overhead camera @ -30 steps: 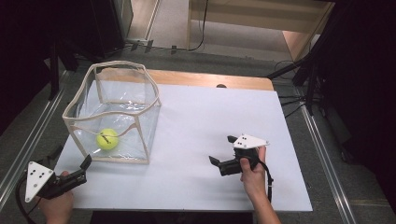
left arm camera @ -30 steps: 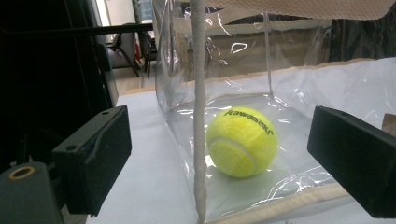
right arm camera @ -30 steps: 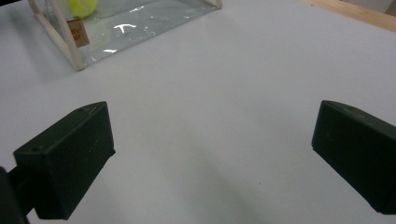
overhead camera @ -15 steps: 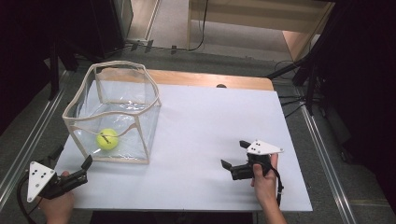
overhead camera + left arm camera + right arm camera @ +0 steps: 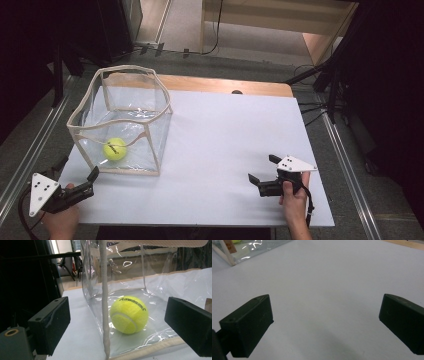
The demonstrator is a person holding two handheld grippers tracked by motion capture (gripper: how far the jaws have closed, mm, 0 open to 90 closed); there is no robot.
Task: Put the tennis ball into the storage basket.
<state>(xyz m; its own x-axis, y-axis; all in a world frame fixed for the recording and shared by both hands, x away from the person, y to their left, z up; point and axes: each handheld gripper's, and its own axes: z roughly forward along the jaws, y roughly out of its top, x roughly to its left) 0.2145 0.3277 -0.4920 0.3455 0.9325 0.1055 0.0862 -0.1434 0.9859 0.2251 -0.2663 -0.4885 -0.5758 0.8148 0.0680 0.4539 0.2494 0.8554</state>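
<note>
from above, the yellow tennis ball [image 5: 115, 148] sits on the floor of the clear plastic bag [image 5: 150, 131], close to its near wall, and the bag stands open-topped at the left of the white table [image 5: 225, 150]. the left gripper [image 5: 80, 180] is down at the near left corner, just short of the bag, jaws apart and empty; the right gripper [image 5: 262, 170] is well apart on the right side, also spread wide with nothing in it. in the left gripper view the ball [image 5: 129, 314] shows through the film, with the bag's cream corner seam [image 5: 104, 305] standing between the two open jaws. in the right gripper view there's just bare table [image 5: 324, 290] between the wide jaws, and a corner of the bag [image 5: 249, 250] far off at the top left. my worry is the left one: if it pushes straight in it'll hit the seam and shove or fold the soft bag, and the ball would roll away.
</note>
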